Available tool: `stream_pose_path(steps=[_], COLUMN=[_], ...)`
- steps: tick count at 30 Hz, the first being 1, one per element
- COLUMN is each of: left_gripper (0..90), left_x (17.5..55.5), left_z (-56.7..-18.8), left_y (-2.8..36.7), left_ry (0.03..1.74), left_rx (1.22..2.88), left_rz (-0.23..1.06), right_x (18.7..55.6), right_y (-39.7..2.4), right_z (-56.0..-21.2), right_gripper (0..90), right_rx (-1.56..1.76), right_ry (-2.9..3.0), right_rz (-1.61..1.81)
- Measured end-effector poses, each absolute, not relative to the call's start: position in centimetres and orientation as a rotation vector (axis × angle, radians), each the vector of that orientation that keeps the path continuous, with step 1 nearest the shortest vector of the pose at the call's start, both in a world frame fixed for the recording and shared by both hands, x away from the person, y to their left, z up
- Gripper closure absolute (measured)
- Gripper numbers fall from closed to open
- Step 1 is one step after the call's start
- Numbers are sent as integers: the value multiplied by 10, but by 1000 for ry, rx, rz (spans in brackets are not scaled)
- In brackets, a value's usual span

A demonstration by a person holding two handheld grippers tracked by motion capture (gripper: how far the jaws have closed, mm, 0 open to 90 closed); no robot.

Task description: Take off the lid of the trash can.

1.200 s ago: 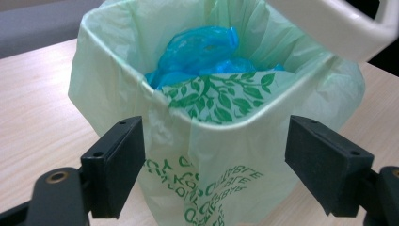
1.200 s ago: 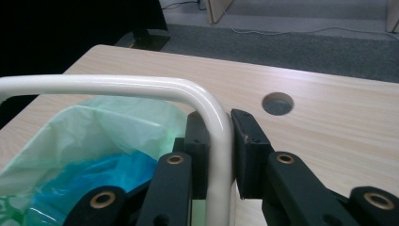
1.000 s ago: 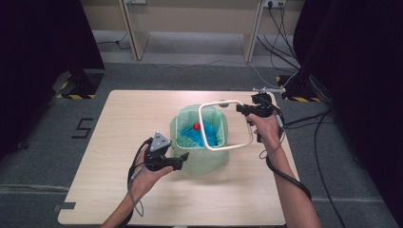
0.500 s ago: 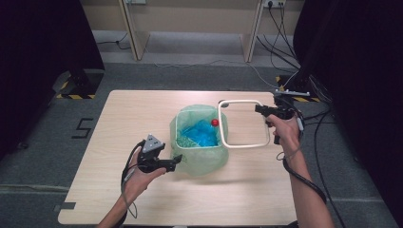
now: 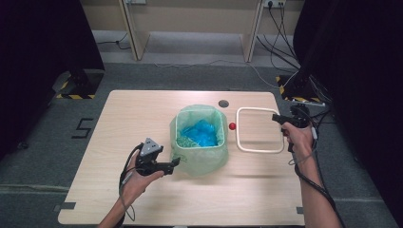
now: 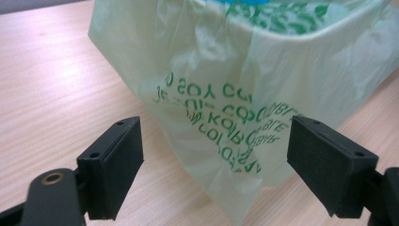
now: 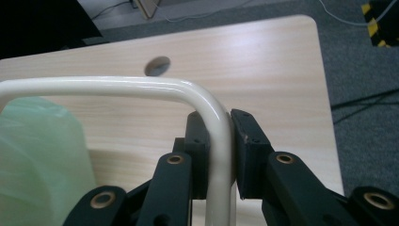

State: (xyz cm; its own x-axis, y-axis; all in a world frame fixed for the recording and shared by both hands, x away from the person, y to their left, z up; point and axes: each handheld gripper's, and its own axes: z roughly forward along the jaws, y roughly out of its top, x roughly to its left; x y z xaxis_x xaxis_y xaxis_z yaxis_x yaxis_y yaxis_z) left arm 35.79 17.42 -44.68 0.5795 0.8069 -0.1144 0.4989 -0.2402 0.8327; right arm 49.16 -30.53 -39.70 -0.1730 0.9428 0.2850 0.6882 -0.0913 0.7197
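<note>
Lower left of the high view: I am holding the left gripper [image 5: 177, 162] with jaws standing wide apart, nothing between them, just beside the green bag [image 5: 199, 156] lining the bin. Farther up at right, my right gripper [image 5: 277, 118] is clamping the cream frame [image 5: 256, 150], beside a red ball [image 5: 232, 126].

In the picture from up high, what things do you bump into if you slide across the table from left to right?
left gripper → bin with the green bag → red ball → cream frame → right gripper
</note>
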Motion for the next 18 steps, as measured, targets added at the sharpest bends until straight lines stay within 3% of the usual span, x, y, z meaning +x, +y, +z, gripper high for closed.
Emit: stream_pose_path(steps=[18], left_gripper=[182], left_x=[356], left_z=[-460], left_y=[178], left_ry=[1072], left_rx=[1923], left_rz=[411], right_x=[487], right_y=[-318], right_z=[-461], right_gripper=[778], right_rx=[1914], right_ry=[1880], right_rz=[1011])
